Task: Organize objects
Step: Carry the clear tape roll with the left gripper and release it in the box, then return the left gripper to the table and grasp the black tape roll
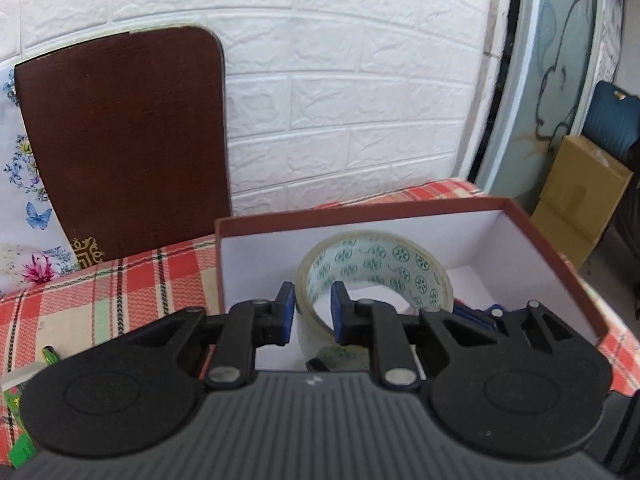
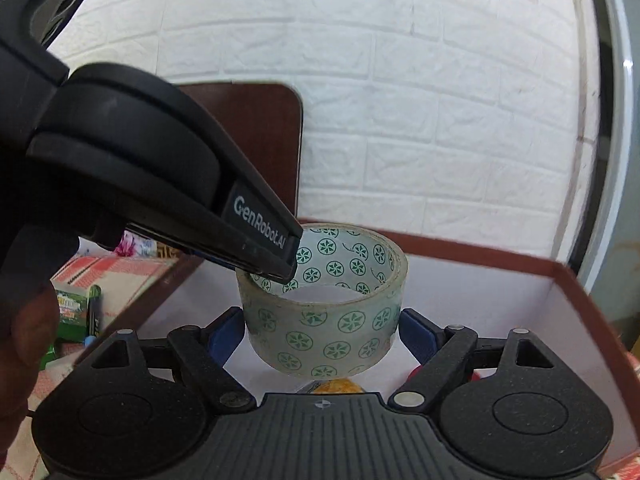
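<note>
A table (image 1: 100, 292) under a red-checked cloth carries a brown-rimmed, white-lined cardboard box (image 1: 552, 248), and everything happens over that box. Held above its white floor is a roll of clear packing tape with a green pinwheel print (image 2: 324, 320). The right hand-held gripper (image 2: 322, 332) spans the roll's outer sides, blue pads touching or nearly so; how firmly it presses I cannot tell. The left hand-held gripper (image 1: 312, 308) is nearly closed, pinching the roll's wall between its pads. To do this well, I'd lower the roll flat to the floor before either grip lets go, keeping clear of the small items lying near the box's near edge.
</note>
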`<state>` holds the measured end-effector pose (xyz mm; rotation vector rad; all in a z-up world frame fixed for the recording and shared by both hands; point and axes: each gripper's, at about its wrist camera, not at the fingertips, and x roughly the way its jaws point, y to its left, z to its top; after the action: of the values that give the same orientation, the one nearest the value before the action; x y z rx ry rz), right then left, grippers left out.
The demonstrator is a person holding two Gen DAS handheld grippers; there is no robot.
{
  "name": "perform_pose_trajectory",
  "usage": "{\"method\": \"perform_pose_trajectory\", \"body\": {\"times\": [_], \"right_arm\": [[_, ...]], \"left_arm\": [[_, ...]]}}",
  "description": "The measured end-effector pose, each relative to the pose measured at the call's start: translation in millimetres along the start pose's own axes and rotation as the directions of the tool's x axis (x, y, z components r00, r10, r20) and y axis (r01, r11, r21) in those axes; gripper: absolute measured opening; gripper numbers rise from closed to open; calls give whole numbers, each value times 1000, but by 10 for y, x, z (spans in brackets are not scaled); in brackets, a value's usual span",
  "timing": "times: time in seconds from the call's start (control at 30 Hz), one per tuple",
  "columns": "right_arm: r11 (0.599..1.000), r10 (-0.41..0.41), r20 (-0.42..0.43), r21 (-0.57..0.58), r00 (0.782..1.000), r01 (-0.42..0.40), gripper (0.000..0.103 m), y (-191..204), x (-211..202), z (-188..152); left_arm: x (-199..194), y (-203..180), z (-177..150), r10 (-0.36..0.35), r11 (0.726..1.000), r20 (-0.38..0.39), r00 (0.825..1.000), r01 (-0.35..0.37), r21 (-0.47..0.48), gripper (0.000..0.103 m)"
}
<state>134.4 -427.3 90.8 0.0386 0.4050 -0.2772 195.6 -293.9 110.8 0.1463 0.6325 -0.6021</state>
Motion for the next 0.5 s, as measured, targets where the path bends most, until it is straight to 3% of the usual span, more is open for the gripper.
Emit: {"method": "perform_pose_trajectory", "body": {"times": [0.2, 0.3, 0.5], "right_arm": [[999, -23, 38, 24, 999, 22, 86, 7, -132, -30], [999, -40, 82, 34, 996, 37, 85, 17, -357, -55], [996, -78, 162, 52, 984, 70, 84, 89, -929, -234]], "left_arm": [[-57, 18, -43, 42, 999, 3, 999, -42, 22, 27], [-205, -44, -102, 58, 997, 16, 998, -59, 51, 32], [-599, -110, -270, 48, 997, 38, 998, -50, 63, 33]]}}
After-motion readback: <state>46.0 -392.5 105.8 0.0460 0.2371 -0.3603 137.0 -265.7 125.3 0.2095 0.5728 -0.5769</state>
